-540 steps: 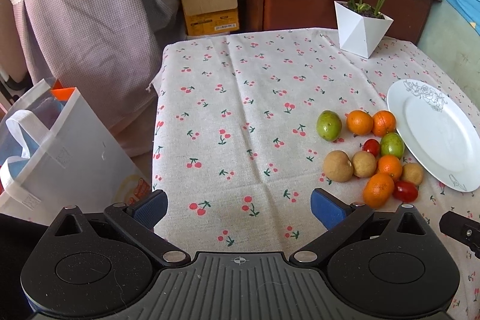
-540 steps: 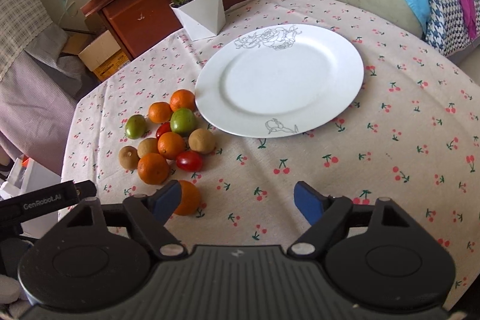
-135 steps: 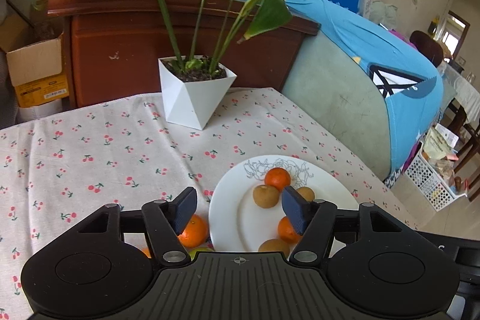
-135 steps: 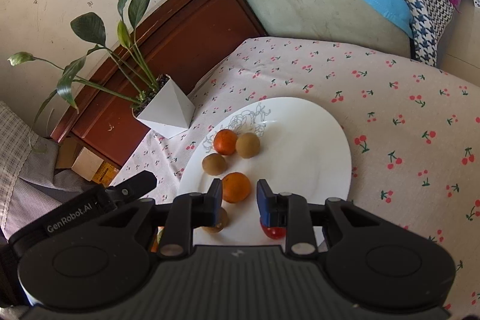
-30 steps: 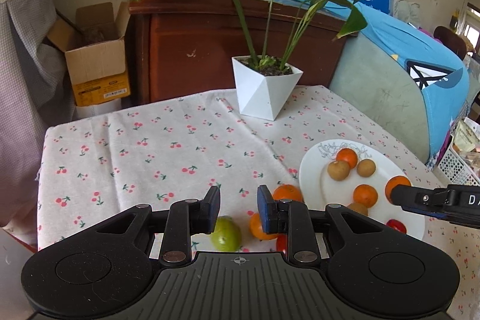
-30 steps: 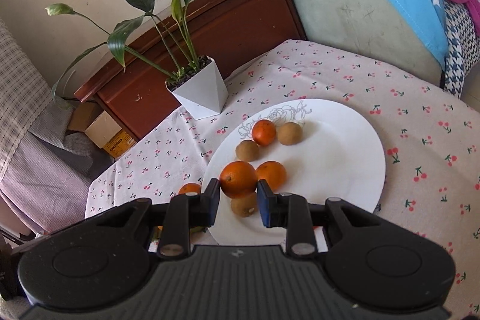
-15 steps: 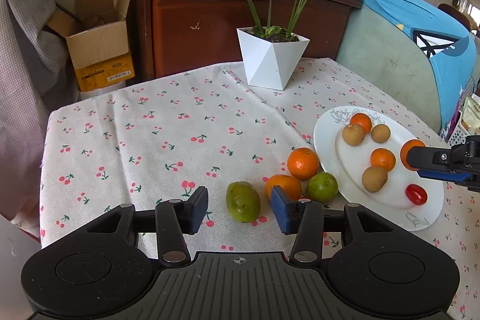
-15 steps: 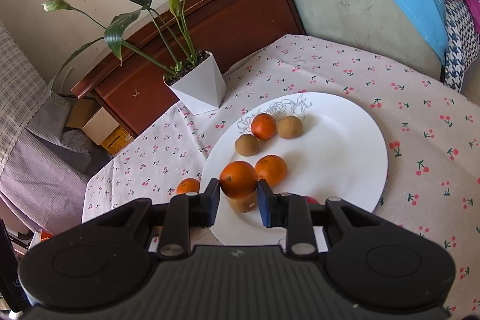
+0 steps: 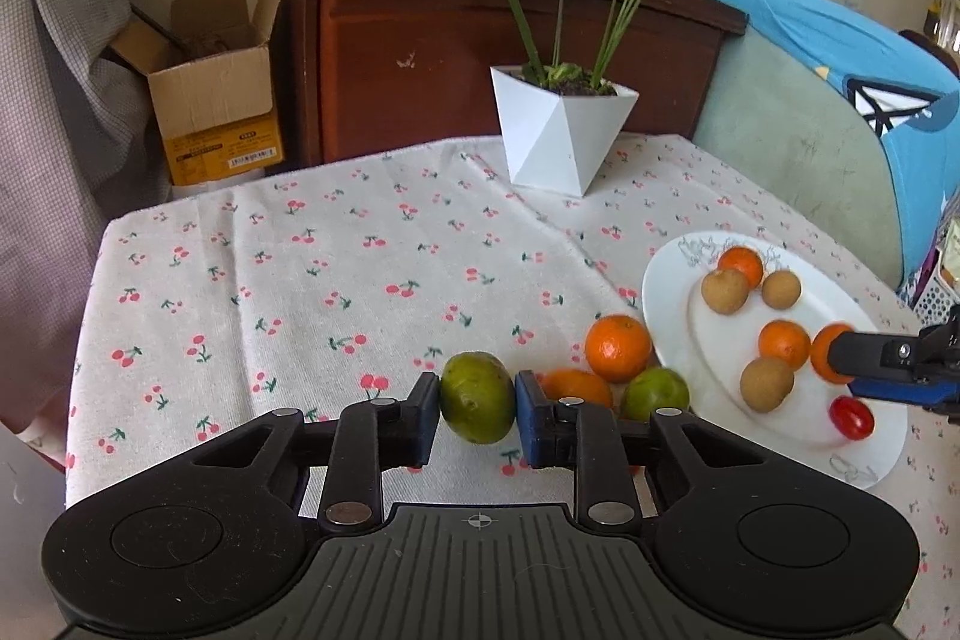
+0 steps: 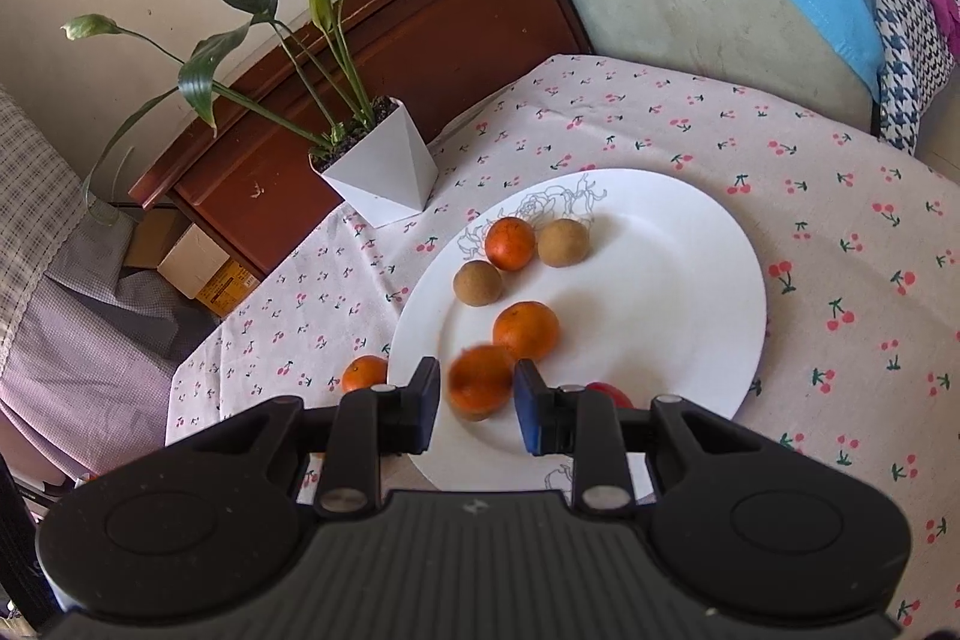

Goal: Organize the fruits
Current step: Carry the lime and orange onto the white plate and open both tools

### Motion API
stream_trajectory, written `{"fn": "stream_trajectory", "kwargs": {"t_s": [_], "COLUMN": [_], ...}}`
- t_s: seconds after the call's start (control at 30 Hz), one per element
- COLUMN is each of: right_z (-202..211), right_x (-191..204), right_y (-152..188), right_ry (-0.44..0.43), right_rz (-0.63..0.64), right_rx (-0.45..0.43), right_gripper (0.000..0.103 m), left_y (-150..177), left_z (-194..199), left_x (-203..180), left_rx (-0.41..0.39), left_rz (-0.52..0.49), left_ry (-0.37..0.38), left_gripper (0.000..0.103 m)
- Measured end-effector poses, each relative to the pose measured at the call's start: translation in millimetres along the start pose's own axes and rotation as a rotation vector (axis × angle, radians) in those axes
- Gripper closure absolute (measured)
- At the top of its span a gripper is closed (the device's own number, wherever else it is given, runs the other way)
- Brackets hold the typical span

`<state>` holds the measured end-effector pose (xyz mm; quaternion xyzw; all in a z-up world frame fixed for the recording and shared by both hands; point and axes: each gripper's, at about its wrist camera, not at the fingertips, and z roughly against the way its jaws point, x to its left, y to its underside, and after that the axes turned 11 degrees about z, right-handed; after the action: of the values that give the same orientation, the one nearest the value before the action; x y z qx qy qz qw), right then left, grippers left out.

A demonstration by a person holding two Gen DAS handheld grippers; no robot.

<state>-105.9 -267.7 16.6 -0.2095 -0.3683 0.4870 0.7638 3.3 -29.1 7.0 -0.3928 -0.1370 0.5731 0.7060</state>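
L gripper clamped on a green fruit, both pads touching its sides, over the cherry-print tablecloth near the front edge. Just R of it on the cloth: an orange, a second orange partly behind the L gripper's R finger, and a round green fruit beside the plate rim.

R gripper over the near-left part of the white plate. A blurred orange sits between its pads w/ a small gap showing on each side, so the pads are a bit wider than the fruit, not squeezing it; can't tell if the orange touches the plate. In the L wrist view the same gripper comes in from the R edge w/ that orange at its tip.

On the plate, R wrist view: orange mid-plate, smaller orange at the far side by the flower print, 2 brown round fruits either side of it, a cherry tomato partly hidden behind the R finger. L wrist view shows one more brown fruit on the plate near the R gripper.

One orange on the cloth just off the plate's L rim. White faceted planter w/ a leafy plant at the far table edge, well apart from the fruit. Cardboard box on the floor behind the table.
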Motion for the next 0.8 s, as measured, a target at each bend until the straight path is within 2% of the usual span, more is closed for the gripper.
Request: {"fn": "stream_trajectory", "kwargs": {"t_s": [0.2,0.37,0.8], "right_z": [8.7,8.0,11.8], "right_x": [-6.4,-15.3,-32.3], "right_y": [-6.4,-6.9,-4.9], "right_ry": [0.034,0.067,0.079], "right_rz": [-0.01,-0.029,-0.089], "right_rx": [-0.059,-0.057,-0.038], "right_gripper": [0.076,0.076,0.073], "left_y": [-22.0,-22.8,-11.6], "left_z": [17.2,7.6,-28.0], "left_x": [-21.8,-49.6,-82.9], "left_rx": [-0.058,-0.043,0.029], "left_rz": [0.044,0.035,0.035], "left_ry": [0.119,0.18,0.211], "left_gripper": [0.079,0.079,0.079]}}
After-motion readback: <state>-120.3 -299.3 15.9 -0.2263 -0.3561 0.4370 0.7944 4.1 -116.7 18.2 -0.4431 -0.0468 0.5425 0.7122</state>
